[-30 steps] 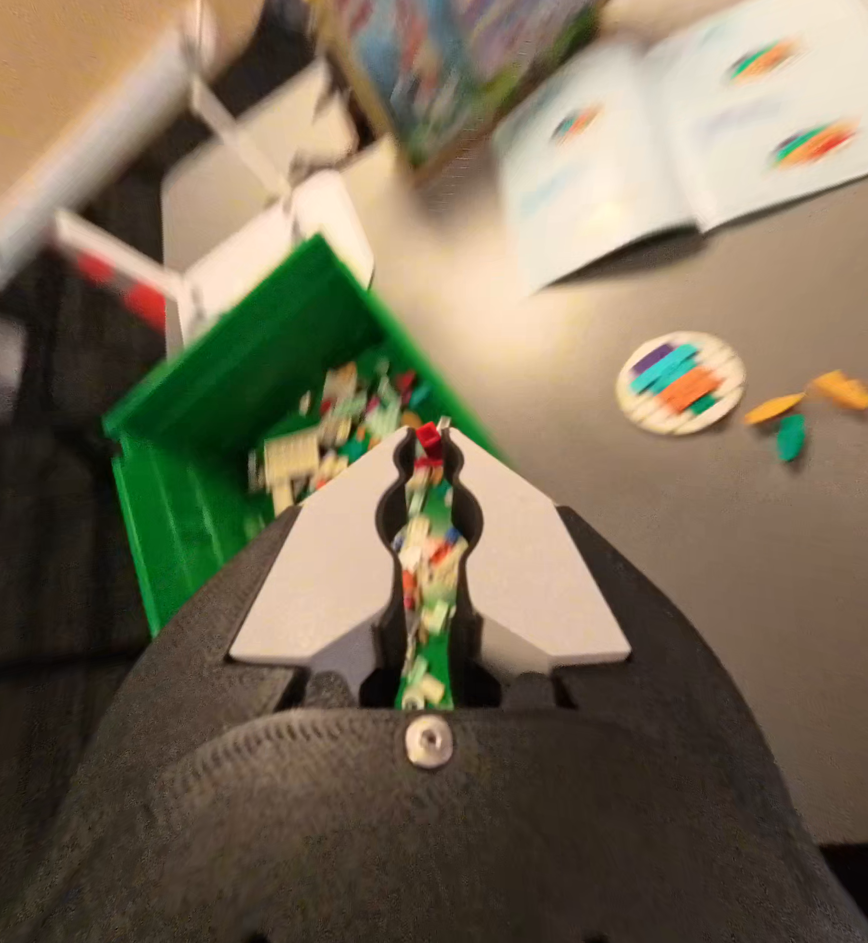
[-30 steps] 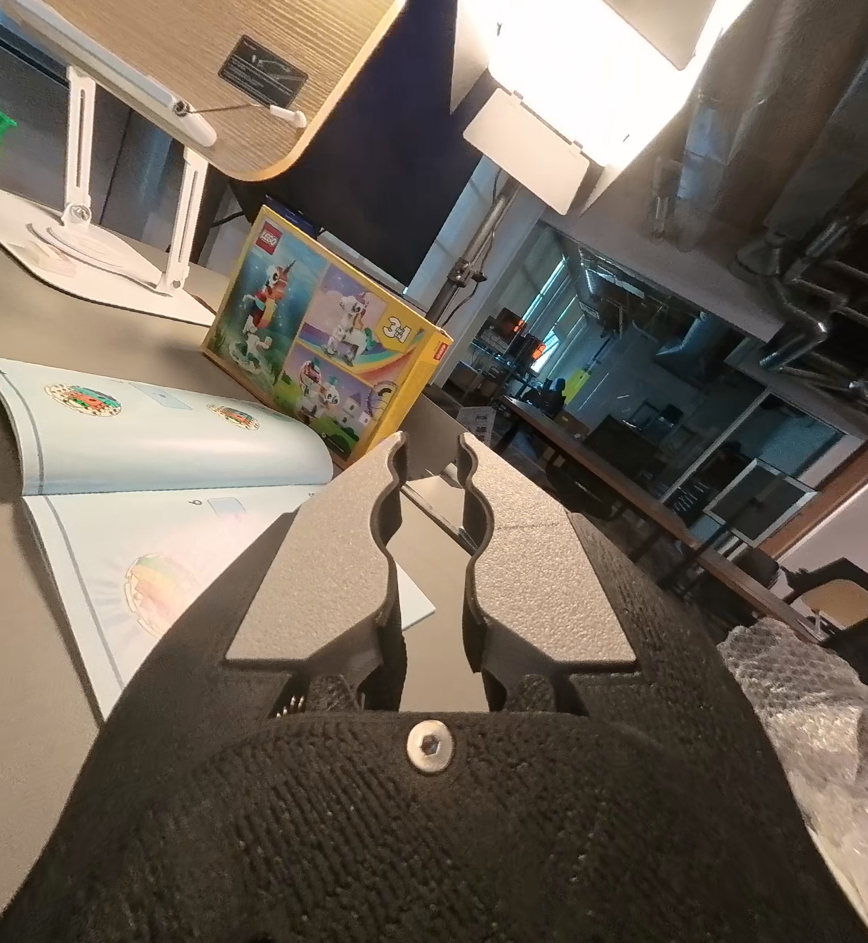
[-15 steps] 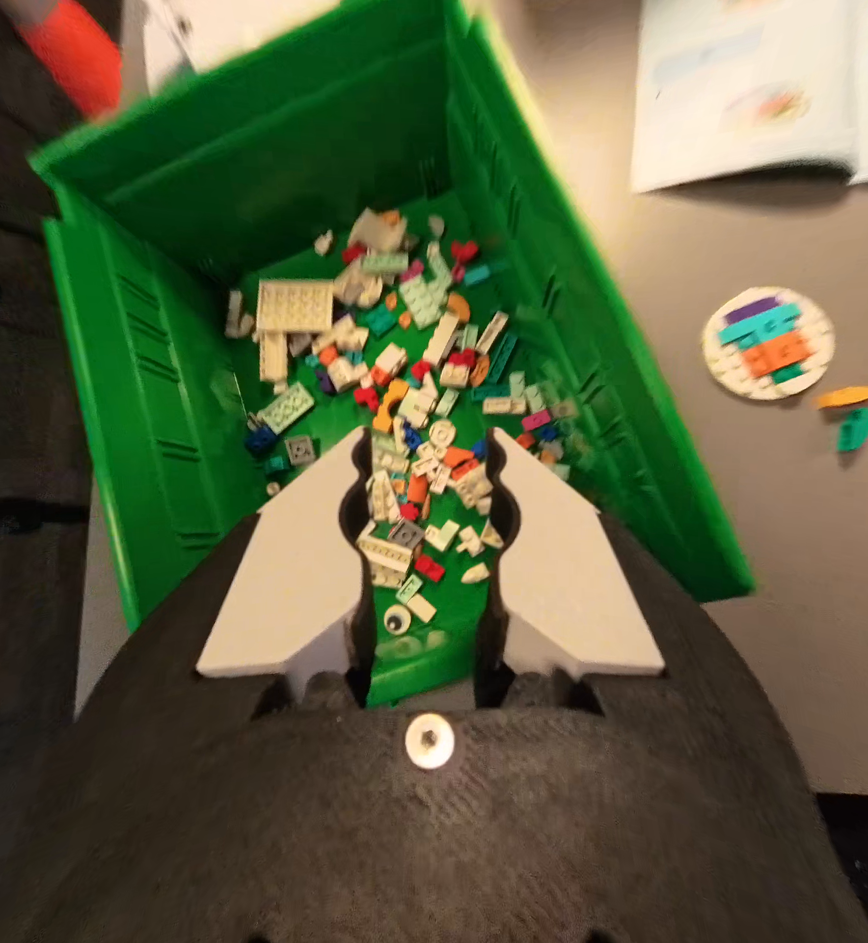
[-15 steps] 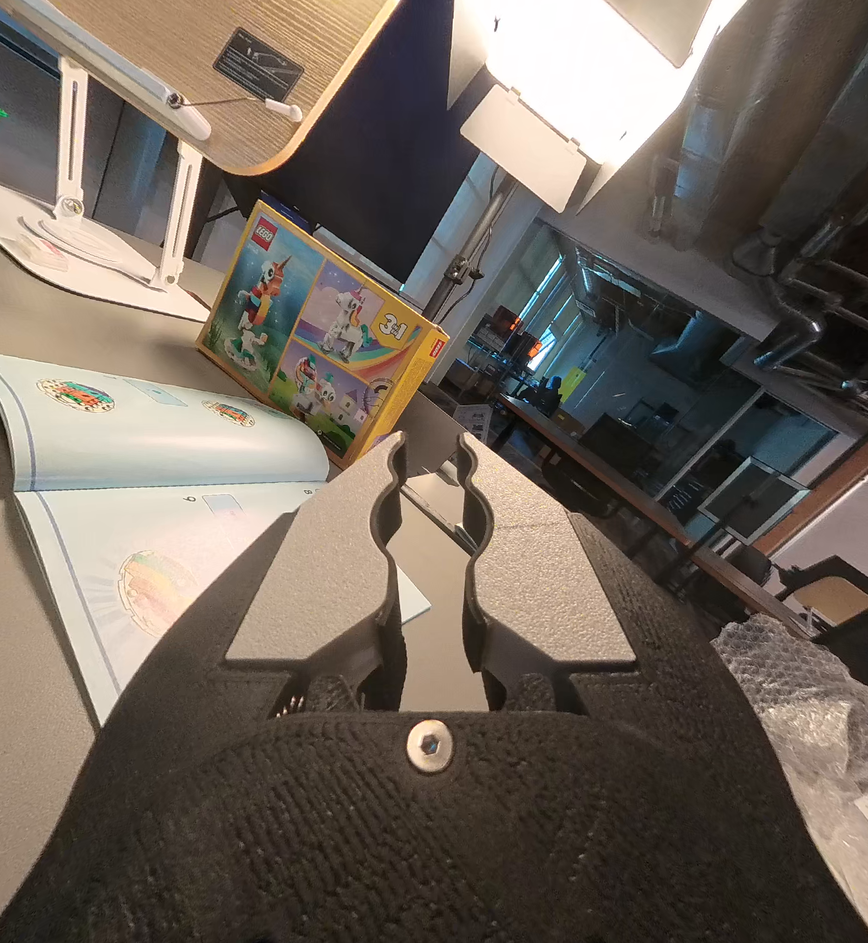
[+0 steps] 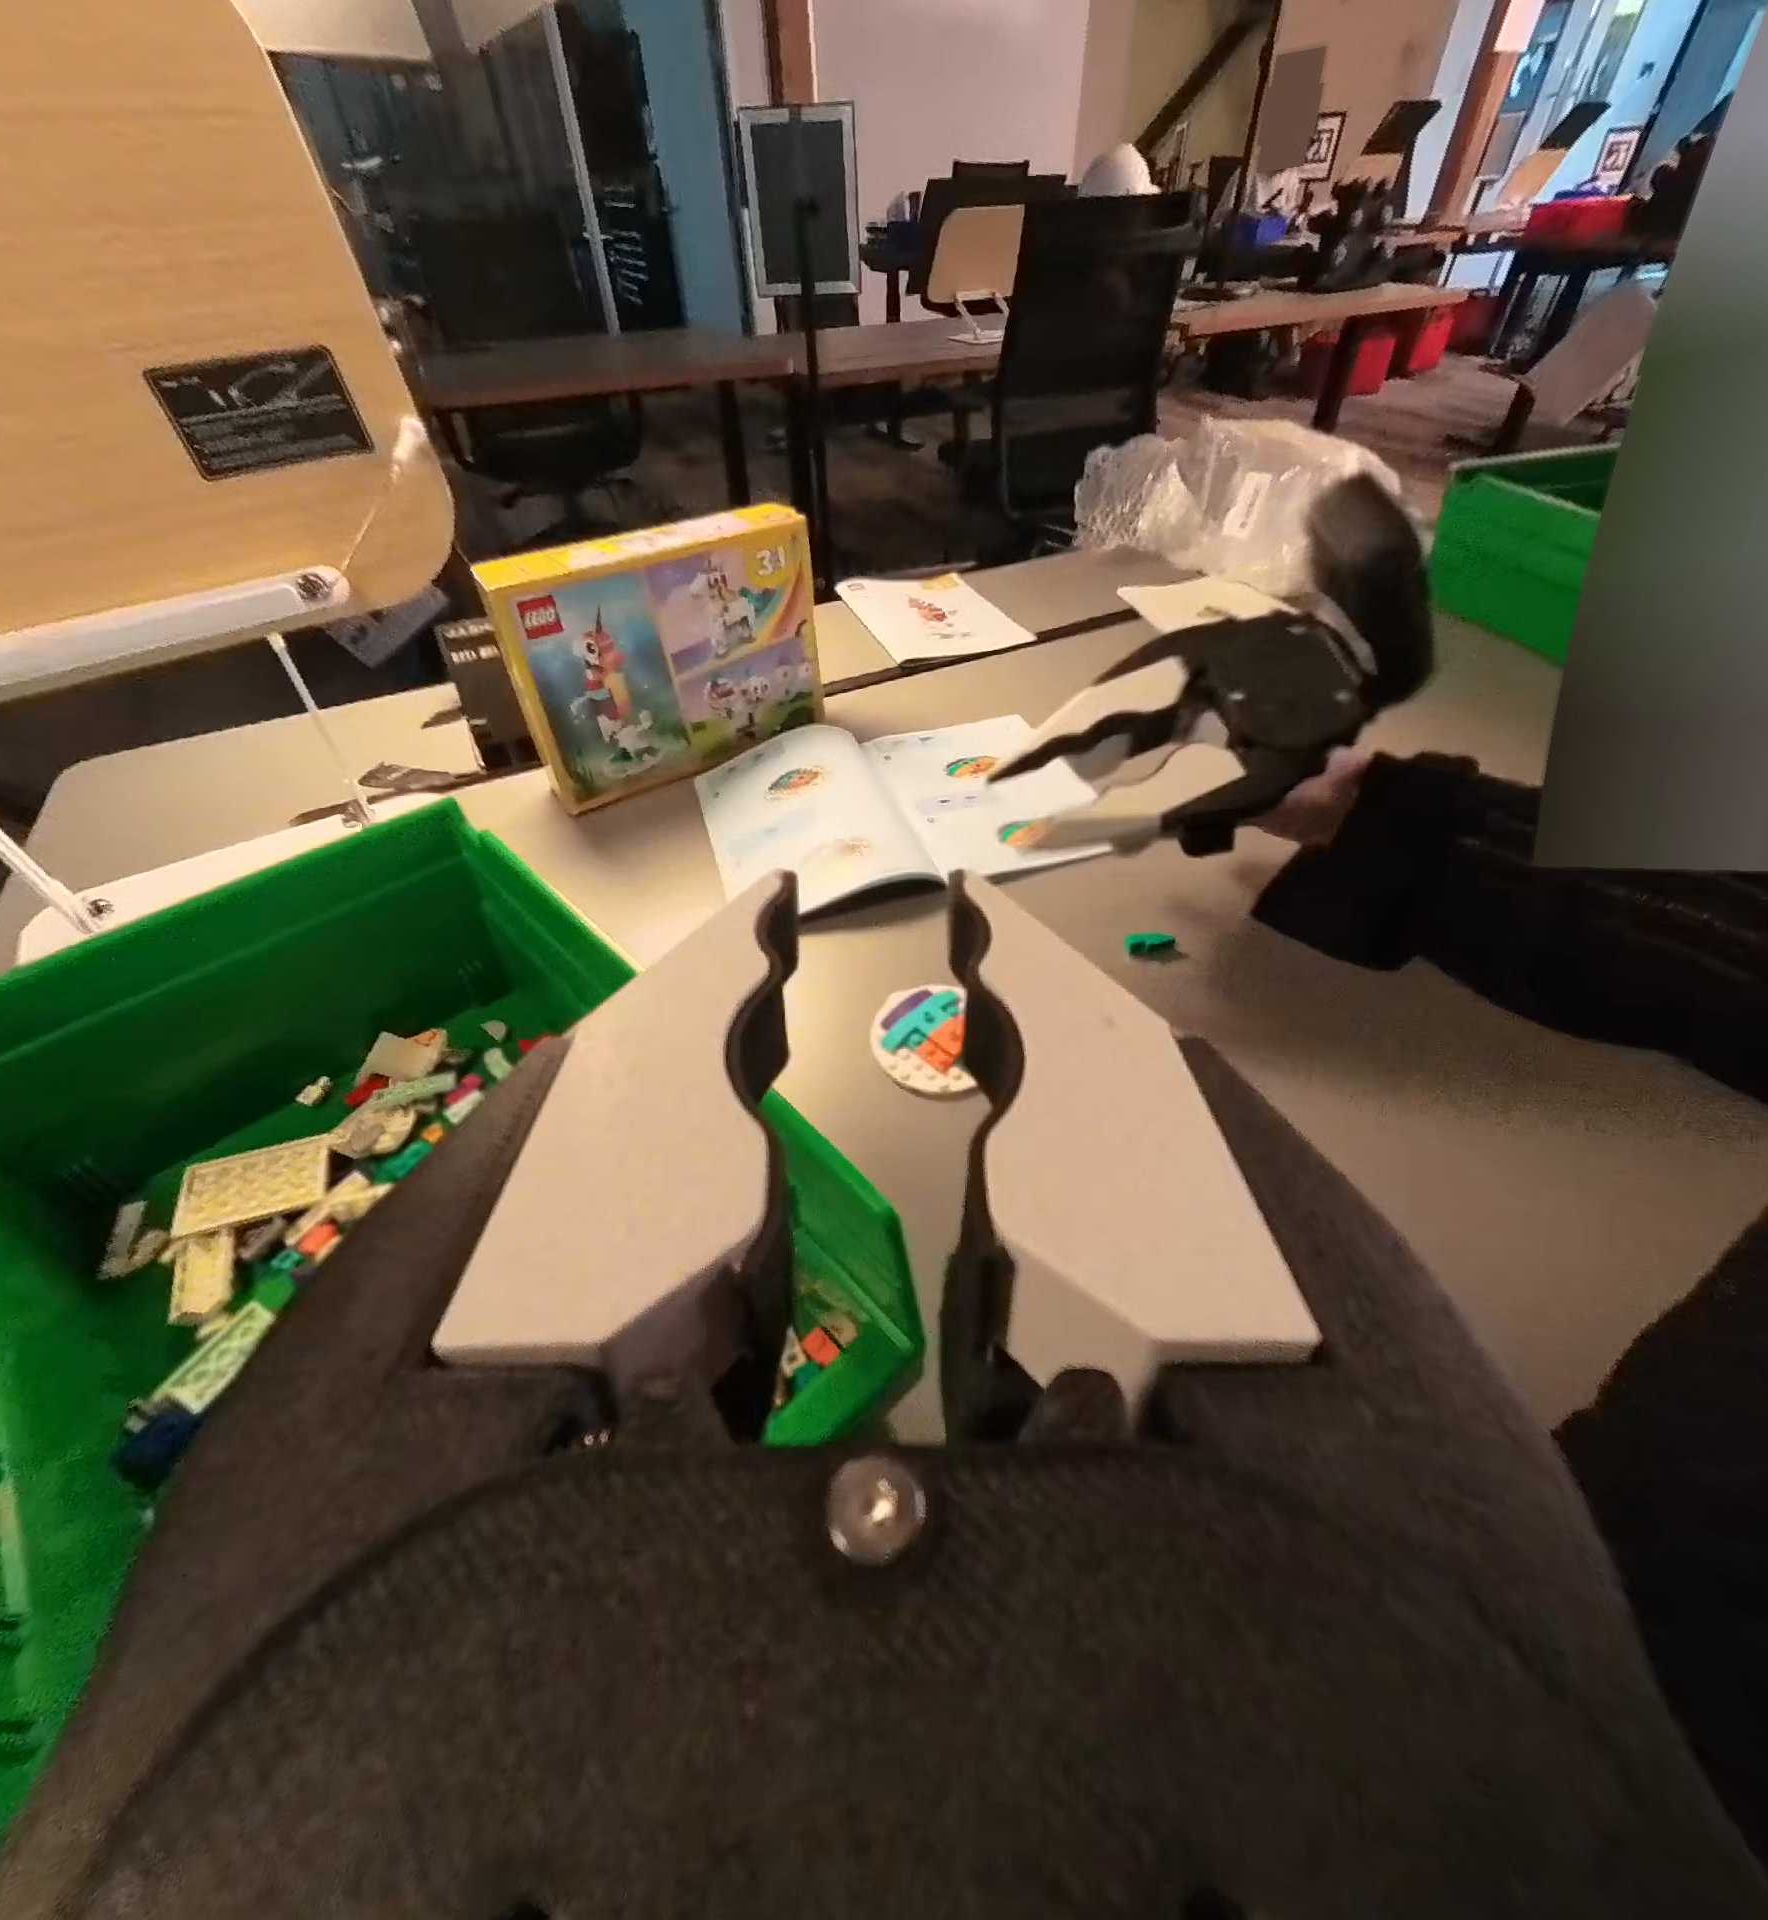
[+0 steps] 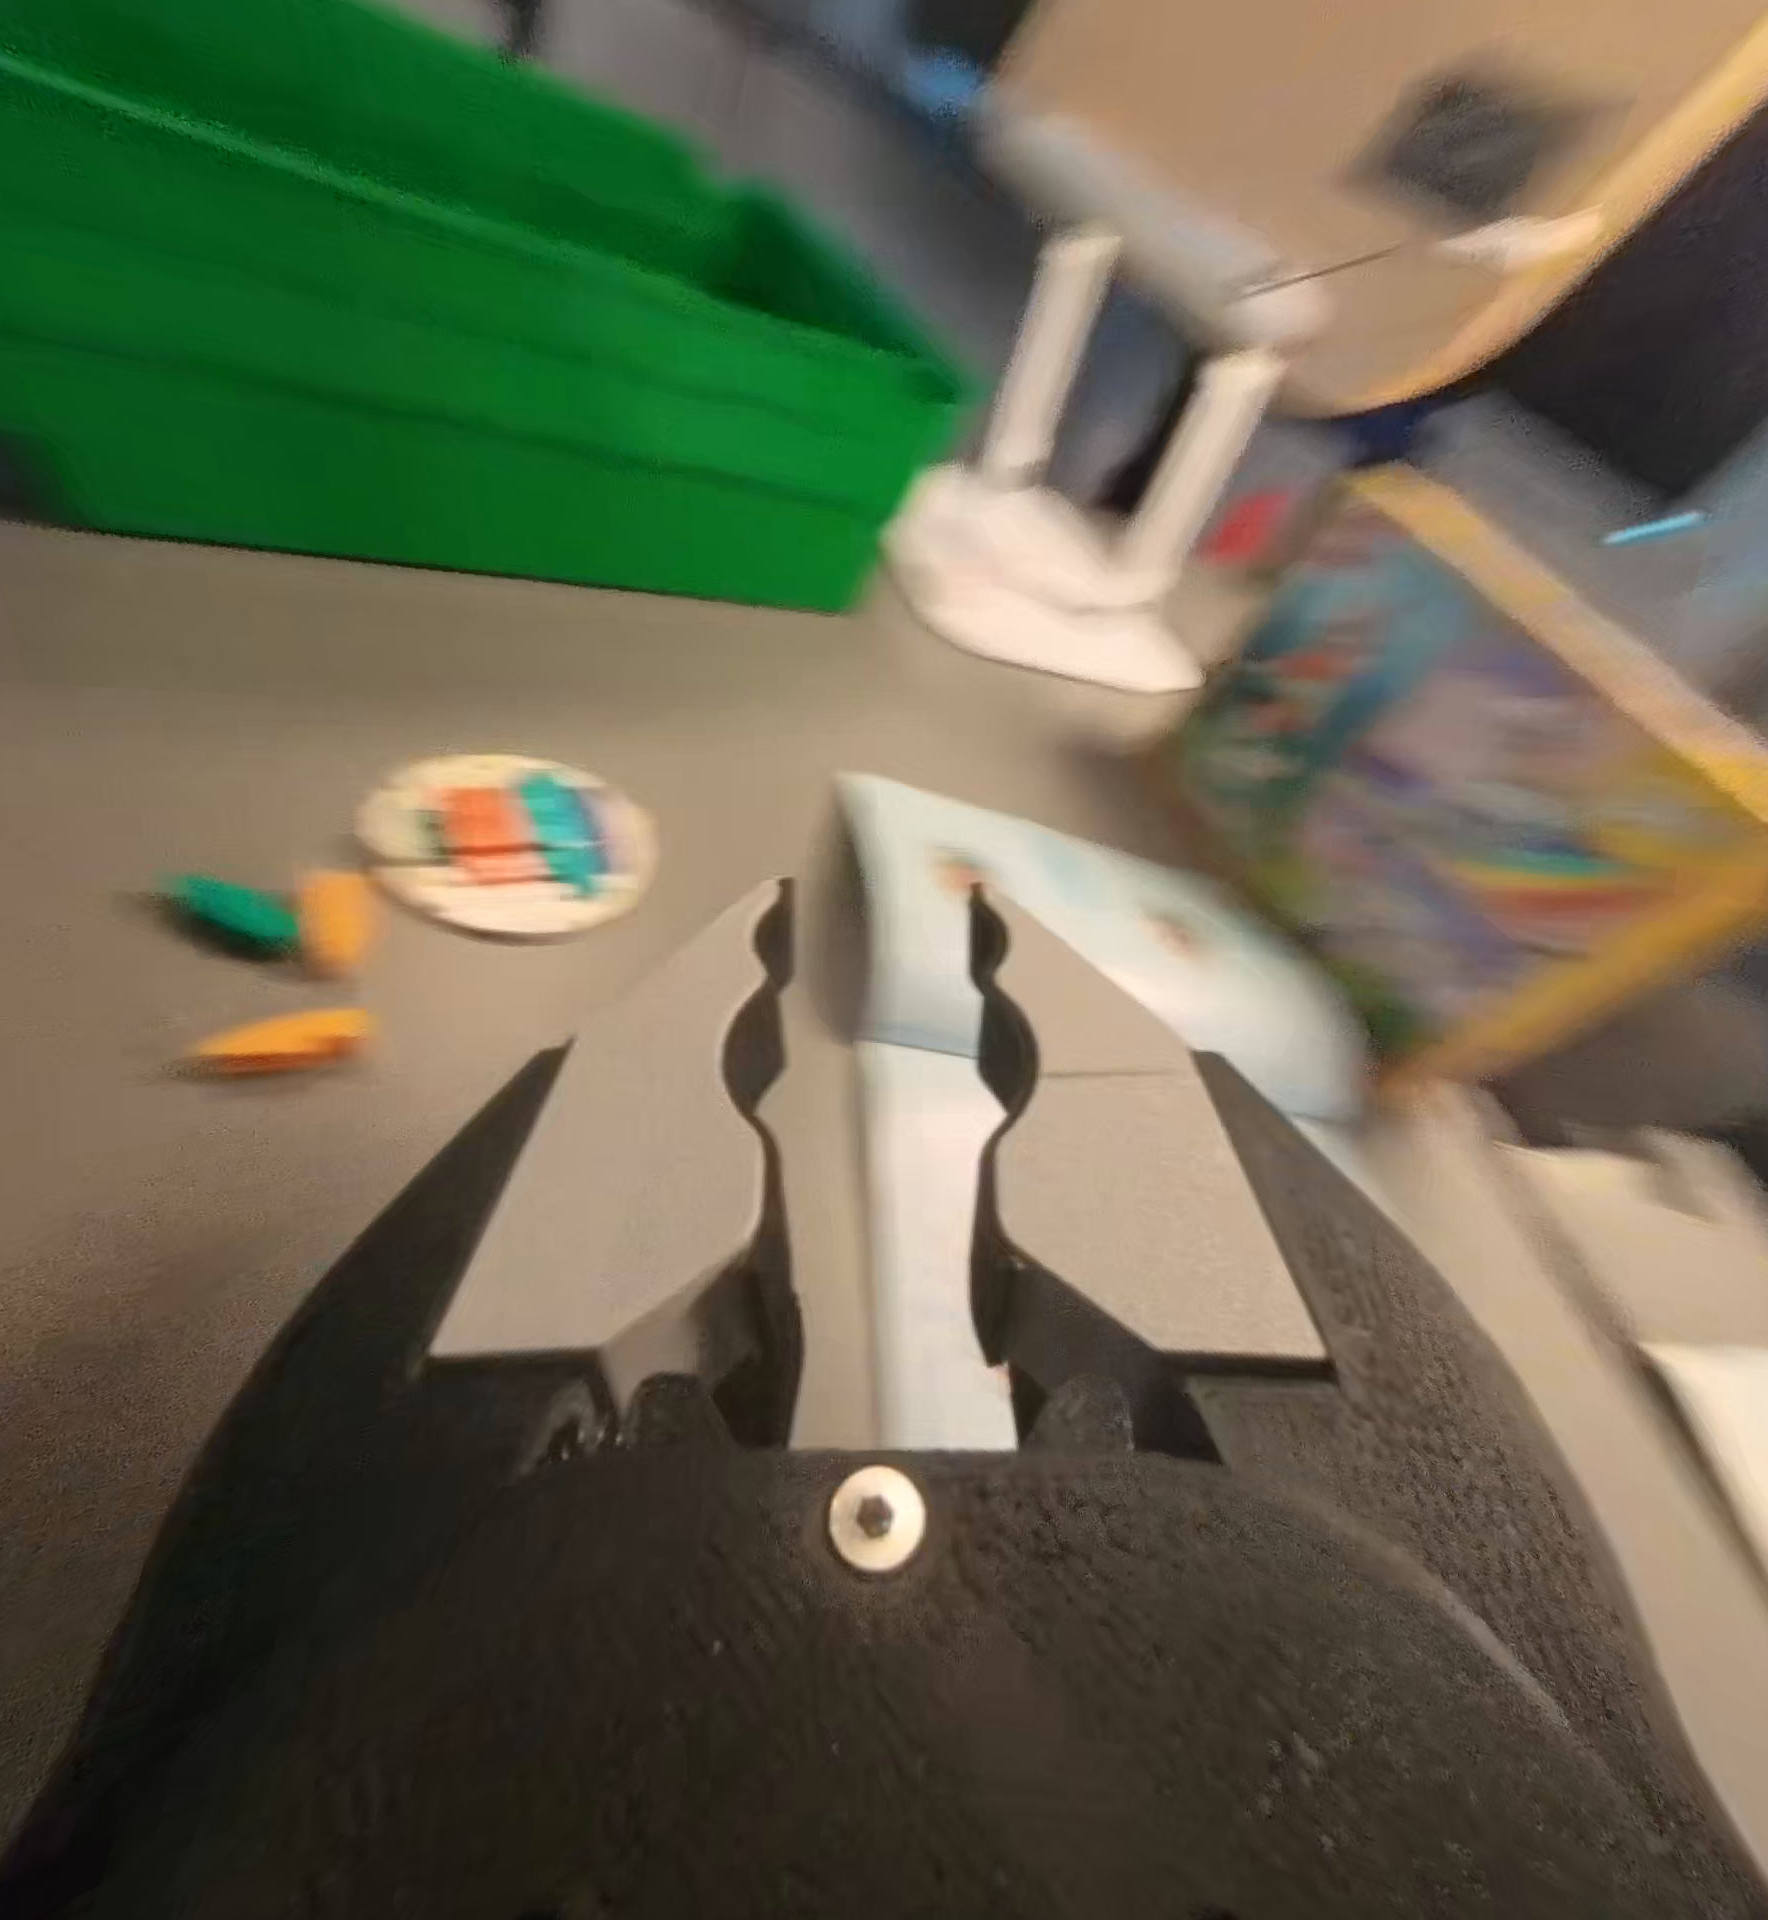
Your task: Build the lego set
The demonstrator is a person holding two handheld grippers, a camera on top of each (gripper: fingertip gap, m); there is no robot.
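My left gripper [image 5: 872, 894] is open and empty, held above the near corner of a green bin [image 5: 236, 966] of loose Lego pieces [image 5: 256, 1174]. A round white plate [image 5: 921, 1039] with coloured tiles lies on the grey table just beyond its tips. My right gripper [image 6: 878, 899] is open and empty, low over the open instruction booklet [image 6: 1067, 935]. It also shows blurred in the left wrist view [image 5: 1025, 805]. In the right wrist view, the plate [image 6: 506, 847] lies to its left, with a teal piece [image 6: 231, 914] and two orange pieces [image 6: 340, 920] beside it.
The yellow Lego box [image 5: 651, 665] stands behind the booklet [image 5: 838, 810]. A white stand [image 6: 1067, 520] with a wooden board is beside the bin [image 6: 392, 364]. A small teal piece [image 5: 1150, 943] lies by a dark sleeve [image 5: 1482, 914]. Bubble wrap [image 5: 1202, 488] sits at the back. There is about 25 cm between the tips of the two grippers. It is some 9 cm from my right tips to the plate [image 6: 506, 847]. Look for it in the left wrist view [image 5: 957, 1021] too.
My left gripper opened wider and tilted up from looking down into the bin to looking across the table. My right gripper opened wider and swung down and left toward the booklet and plate.
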